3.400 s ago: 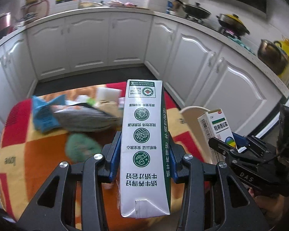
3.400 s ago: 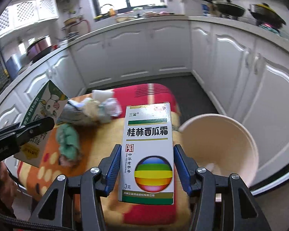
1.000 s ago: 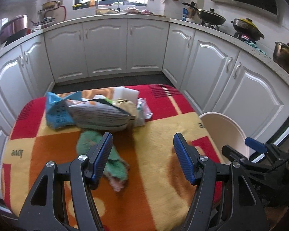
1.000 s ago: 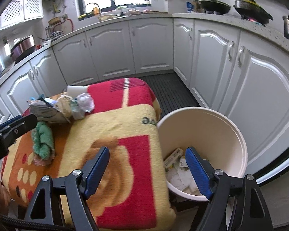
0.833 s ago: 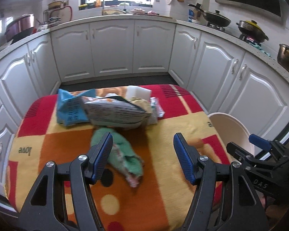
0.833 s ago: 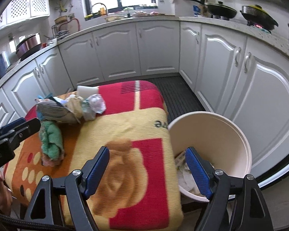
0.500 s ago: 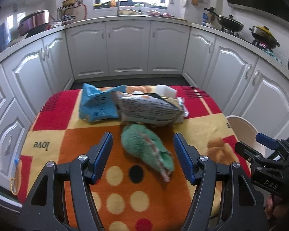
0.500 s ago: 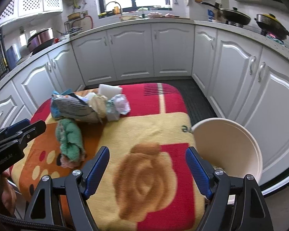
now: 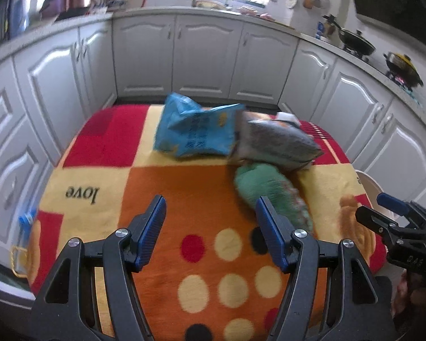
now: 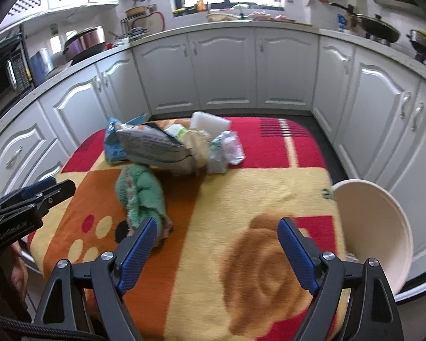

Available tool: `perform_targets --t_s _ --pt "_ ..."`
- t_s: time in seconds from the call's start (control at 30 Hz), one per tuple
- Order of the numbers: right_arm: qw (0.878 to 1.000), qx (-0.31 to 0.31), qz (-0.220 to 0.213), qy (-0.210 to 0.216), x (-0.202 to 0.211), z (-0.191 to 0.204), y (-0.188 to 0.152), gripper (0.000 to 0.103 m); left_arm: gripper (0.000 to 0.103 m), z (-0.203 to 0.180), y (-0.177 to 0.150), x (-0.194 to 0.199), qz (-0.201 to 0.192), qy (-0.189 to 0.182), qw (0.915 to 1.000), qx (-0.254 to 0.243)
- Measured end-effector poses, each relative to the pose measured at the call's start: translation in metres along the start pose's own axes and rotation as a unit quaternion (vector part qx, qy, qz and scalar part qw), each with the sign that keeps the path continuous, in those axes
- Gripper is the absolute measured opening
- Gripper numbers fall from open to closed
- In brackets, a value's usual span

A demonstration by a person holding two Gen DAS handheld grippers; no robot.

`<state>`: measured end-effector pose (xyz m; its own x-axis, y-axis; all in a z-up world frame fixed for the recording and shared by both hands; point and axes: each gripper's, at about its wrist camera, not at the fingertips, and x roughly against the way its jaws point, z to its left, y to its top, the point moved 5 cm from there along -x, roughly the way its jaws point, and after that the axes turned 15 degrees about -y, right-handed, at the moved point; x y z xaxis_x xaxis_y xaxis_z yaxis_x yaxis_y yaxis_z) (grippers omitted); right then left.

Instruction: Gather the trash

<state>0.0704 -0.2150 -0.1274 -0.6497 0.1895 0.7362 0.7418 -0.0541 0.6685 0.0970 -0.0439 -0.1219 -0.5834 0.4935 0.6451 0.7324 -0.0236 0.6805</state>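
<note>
A pile of trash lies at the far side of the blanket-covered table (image 9: 170, 187): a blue snack bag (image 9: 194, 130), a grey bag (image 9: 275, 142) and a green cloth (image 9: 265, 190). In the right wrist view the grey bag (image 10: 150, 145), green cloth (image 10: 140, 193), a white sponge (image 10: 210, 120) and crumpled wrappers (image 10: 227, 150) show. My left gripper (image 9: 210, 213) is open and empty above the orange patch. My right gripper (image 10: 217, 233) is open and empty over the yellow patch. The cream bin (image 10: 375, 227) stands at the table's right edge.
White kitchen cabinets (image 9: 207, 59) curve around the table on the far side and both flanks. Pots sit on the stove (image 9: 403, 65) at the right. The right gripper shows in the left wrist view (image 9: 394, 221); the left gripper shows in the right wrist view (image 10: 34, 196).
Both grippers let go of the milk carton and the medicine box, which are no longer in view. Both have swung left from the bin toward the trash pile.
</note>
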Motion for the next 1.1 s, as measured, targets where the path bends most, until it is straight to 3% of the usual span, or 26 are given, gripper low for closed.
perform_targets --t_s 0.3,0.6,0.67,0.7,0.73,0.87,1.1 --pt "0.995 0.011 0.045 0.089 -0.038 0.052 0.007 0.085 0.064 0.039 0.011 -0.009 0.012 0.015 0.9994 0.027" --pt "0.991 0.036 0.058 0.116 -0.081 0.095 0.018 0.085 0.065 0.062 0.041 -0.038 0.03 0.003 0.9988 0.039" --pt "0.99 0.033 0.06 0.122 -0.088 0.099 0.019 0.073 0.066 0.067 0.051 -0.043 0.025 -0.007 0.9988 0.041" --pt "0.989 0.029 0.059 0.132 -0.089 0.1 0.019 0.054 0.067 0.07 0.057 -0.046 0.023 -0.017 0.9987 0.041" --pt "0.987 0.024 0.058 0.146 -0.089 0.101 0.019 0.049 0.068 0.073 0.062 -0.048 0.021 -0.025 0.9987 0.04" --pt "0.988 0.033 0.05 0.143 -0.082 0.099 0.017 0.043 0.075 0.078 0.081 -0.064 0.021 -0.048 0.9986 0.006" --pt "0.988 0.047 0.059 0.134 -0.073 0.09 0.007 0.043 0.078 0.083 0.098 -0.109 0.066 -0.097 0.9927 -0.025"
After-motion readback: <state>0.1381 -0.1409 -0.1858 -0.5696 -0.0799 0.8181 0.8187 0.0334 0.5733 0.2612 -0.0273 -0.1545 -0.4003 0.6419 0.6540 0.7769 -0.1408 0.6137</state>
